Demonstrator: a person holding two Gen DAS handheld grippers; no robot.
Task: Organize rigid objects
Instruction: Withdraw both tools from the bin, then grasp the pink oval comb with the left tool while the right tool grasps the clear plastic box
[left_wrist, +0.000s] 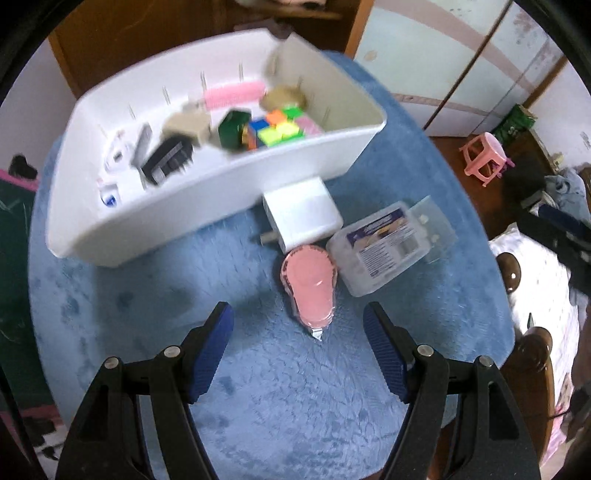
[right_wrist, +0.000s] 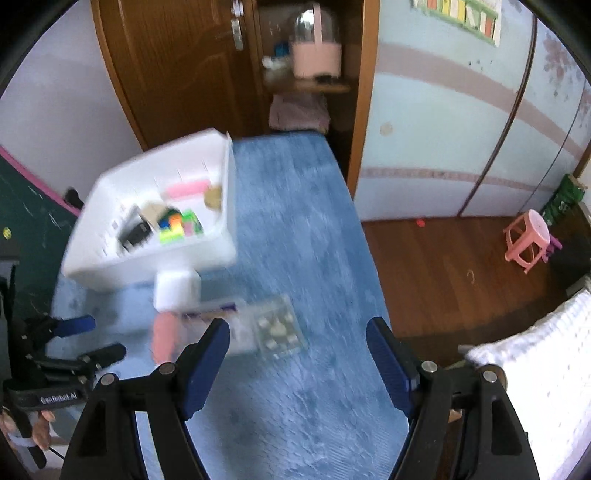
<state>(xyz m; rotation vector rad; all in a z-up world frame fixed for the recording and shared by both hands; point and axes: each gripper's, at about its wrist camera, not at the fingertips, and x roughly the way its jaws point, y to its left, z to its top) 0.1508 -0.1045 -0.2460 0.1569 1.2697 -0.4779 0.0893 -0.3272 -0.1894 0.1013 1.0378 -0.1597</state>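
A white bin (left_wrist: 207, 206) on the blue fleece table cover holds a colour cube (left_wrist: 277, 129), a pink roller, a black comb and other small items. In front of it lie a white charger block (left_wrist: 301, 216), a pink wrapped item (left_wrist: 310, 291) and a clear plastic case (left_wrist: 391, 245) with a label. My left gripper (left_wrist: 298, 321) is open just above and short of the pink item, nothing between its pads. My right gripper (right_wrist: 298, 336) is open over the cover, with the clear case (right_wrist: 258, 328) just beyond its left finger; the left gripper (right_wrist: 88, 338) shows at the far left there.
The blue cover (right_wrist: 295, 229) ends at the table's right edge, with wooden floor (right_wrist: 461, 266) and a pink stool (right_wrist: 526, 236) beyond. A white pillow (right_wrist: 546, 365) lies at the lower right. A brown door and shelf stand behind the table.
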